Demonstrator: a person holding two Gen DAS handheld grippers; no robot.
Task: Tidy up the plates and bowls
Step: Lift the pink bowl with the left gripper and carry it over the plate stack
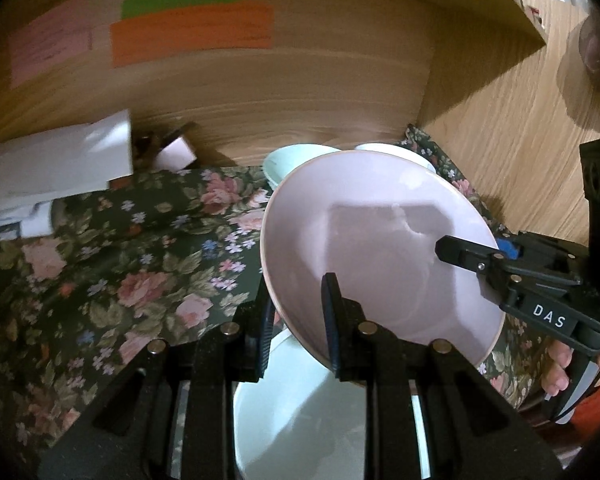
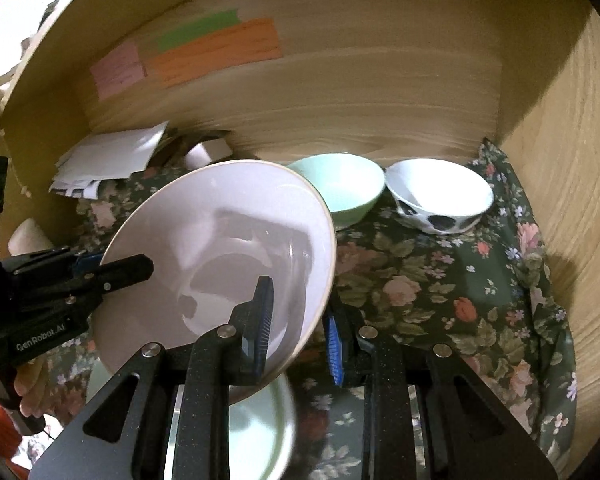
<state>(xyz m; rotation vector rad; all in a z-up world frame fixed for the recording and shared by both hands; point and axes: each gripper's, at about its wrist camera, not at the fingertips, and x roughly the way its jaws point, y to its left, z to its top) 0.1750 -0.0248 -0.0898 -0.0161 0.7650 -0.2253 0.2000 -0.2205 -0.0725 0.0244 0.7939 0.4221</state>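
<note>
- Both jaws are clamped on the rim of one pink plate, one gripper at each side
- Left gripper pinches the plate's left near edge, one finger inside the dish and the other under the rim
- Right gripper pinches the right near edge the same way, with its blue-padded outer finger outside the rim
- Each gripper shows in the other's view: the right gripper at the plate's right edge from the left wrist, the left gripper at its left edge from the right wrist
- Plate is tilted and held clear above a mint plate, which lies on the floral cloth just beneath it
- Far behind, near the wooden back wall, a mint bowl stands on the cloth
- Just right of it stands a white bowl with dark spots, close to it; whether the two touch I cannot tell
- White papers lie at the far left of the cloth
- Green, orange and pink notes are stuck on the back wall
- Fingers of a hand show on the right gripper's handle
</note>
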